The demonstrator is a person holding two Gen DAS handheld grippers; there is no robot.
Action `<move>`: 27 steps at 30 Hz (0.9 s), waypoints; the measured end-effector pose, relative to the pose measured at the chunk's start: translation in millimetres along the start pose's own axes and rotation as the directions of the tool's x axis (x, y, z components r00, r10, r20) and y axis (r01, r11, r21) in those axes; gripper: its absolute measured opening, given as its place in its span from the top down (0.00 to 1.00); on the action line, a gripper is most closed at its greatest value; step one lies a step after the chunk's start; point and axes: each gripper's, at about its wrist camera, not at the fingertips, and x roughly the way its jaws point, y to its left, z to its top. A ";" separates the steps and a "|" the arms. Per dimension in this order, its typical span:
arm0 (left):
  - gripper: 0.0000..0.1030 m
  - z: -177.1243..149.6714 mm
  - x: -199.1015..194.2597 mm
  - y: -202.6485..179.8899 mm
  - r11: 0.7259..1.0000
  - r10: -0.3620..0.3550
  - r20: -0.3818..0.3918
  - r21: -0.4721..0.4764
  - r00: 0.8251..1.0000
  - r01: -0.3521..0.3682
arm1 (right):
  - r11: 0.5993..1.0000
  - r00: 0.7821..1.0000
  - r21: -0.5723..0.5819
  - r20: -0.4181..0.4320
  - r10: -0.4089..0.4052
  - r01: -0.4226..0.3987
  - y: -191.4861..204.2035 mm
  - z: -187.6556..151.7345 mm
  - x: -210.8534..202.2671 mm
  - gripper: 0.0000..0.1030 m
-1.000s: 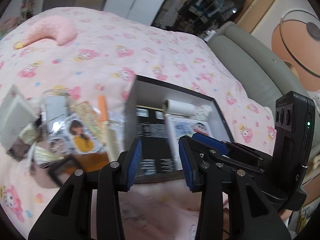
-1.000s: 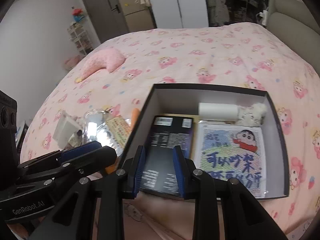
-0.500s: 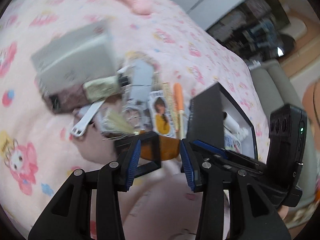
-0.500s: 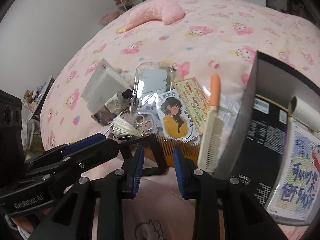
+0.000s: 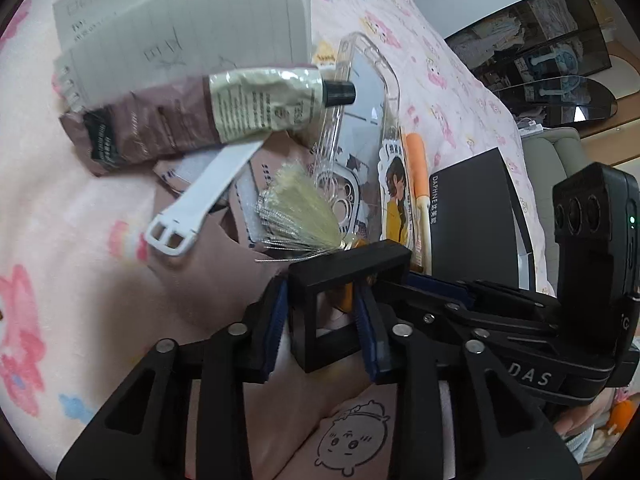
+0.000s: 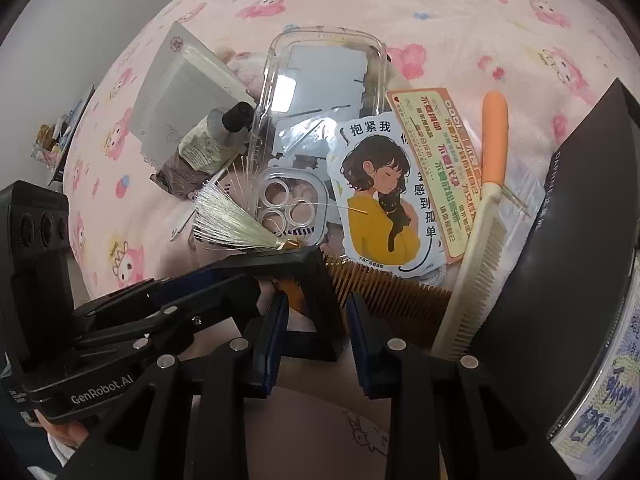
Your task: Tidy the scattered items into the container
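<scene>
Left wrist view: left gripper (image 5: 322, 314) closing around black frame (image 5: 348, 268), pads at its sides. Right gripper (image 6: 314, 326) straddling same frame (image 6: 296, 264), jaws slightly apart, contact unclear. Beyond: tassel (image 6: 232, 220), comb (image 6: 468, 276), phone case (image 6: 320, 92); box (image 6: 560, 264) at right.

Both grippers are showing black plastic fingers with triangular cut-outs, silver screws and ribbed blue pads. The left gripper (image 5: 322, 316) is seen from the right wrist bearing white "GenRobot.AI" lettering; the right gripper (image 6: 316, 320) is carrying a black camera block, its green light glowing.
</scene>
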 end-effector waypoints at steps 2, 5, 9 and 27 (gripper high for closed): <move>0.75 -0.4 -1.5 -3.7 1.000 -0.003 0.008 0.011 1.000 0.003 | 1.000 1.000 0.012 -0.006 0.012 -0.012 -3.9 0.5 5.0 0.77; 0.75 -0.5 -12.2 -14.3 0.999 0.008 0.042 0.041 0.999 -0.010 | 1.000 0.999 0.005 0.048 0.022 -0.022 -4.3 -3.0 -0.9 0.77; 0.75 0.9 -41.8 -50.7 0.993 -0.017 0.110 0.121 0.994 0.004 | 0.999 0.977 0.025 0.208 0.040 -0.046 -5.3 -13.9 -37.5 0.77; 0.75 -53.9 65.2 -261.2 0.882 -0.102 -0.152 0.443 0.983 0.160 | 0.952 0.903 0.307 0.412 -0.122 -0.012 -165.0 -122.2 -174.7 0.77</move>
